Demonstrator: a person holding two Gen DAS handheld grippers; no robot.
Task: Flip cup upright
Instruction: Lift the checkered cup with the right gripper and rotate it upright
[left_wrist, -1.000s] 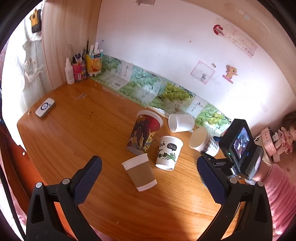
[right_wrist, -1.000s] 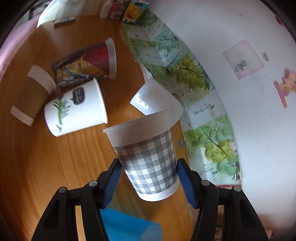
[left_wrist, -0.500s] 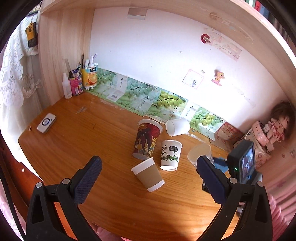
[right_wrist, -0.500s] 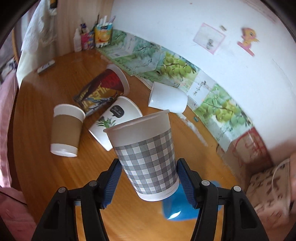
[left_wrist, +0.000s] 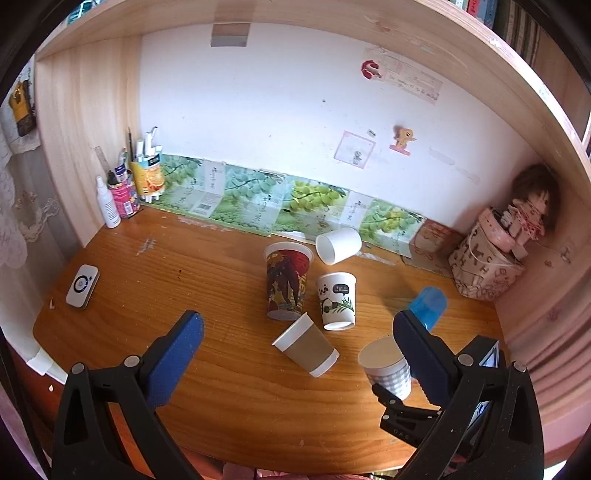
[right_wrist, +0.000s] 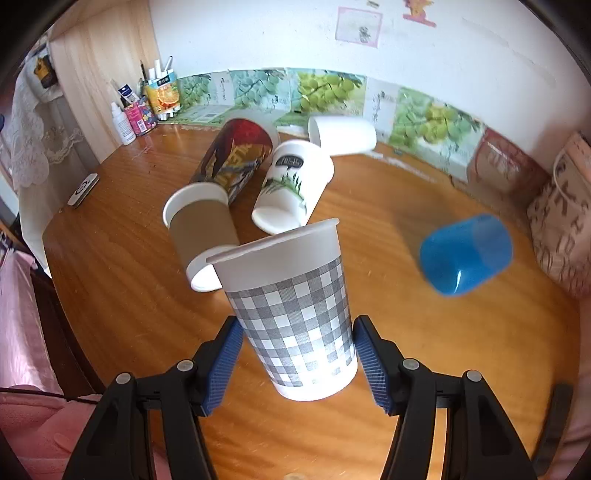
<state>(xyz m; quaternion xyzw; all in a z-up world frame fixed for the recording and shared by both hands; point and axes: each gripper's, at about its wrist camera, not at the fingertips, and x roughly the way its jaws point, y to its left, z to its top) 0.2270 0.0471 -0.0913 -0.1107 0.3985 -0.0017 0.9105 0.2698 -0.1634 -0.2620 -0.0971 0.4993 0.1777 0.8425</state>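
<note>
1. The checked cup (right_wrist: 295, 314) sits clamped in the right claw (right_wrist: 297, 363), its blue pads pressing the lower part of its wall from either side. Its mouth points up and away from the camera and its base hangs lowest, clear of the worktop (right_wrist: 388, 332).
2. Its long axis is close to upright but leans a little, rim tipped toward the other cups. Judged from this, the flip itself looks nearly done; what remains is to level the base and lower it onto bare wood.
3. That move turns on one relation: the base faces down toward open worktop just under the claw, so the path down appears free. The right hand alone has the cup; from the left wrist view the checked cup (left_wrist: 386, 365) shows just beside the right claw's arms.
4. The left claw (left_wrist: 295, 332) hangs with its jaws wide apart, holding nothing, well back from the cups.
5. Nearest neighbour is the brown-sleeved cup (right_wrist: 201, 236), lying on its side just beyond the rim. Further off lie the panda cup (right_wrist: 293, 184), the red printed cup (right_wrist: 236, 158) and a plain white cup (right_wrist: 343, 134), all on their sides.
6. A blue cup (right_wrist: 467, 254) lies to the right, blurred, well apart from the held one.
</note>
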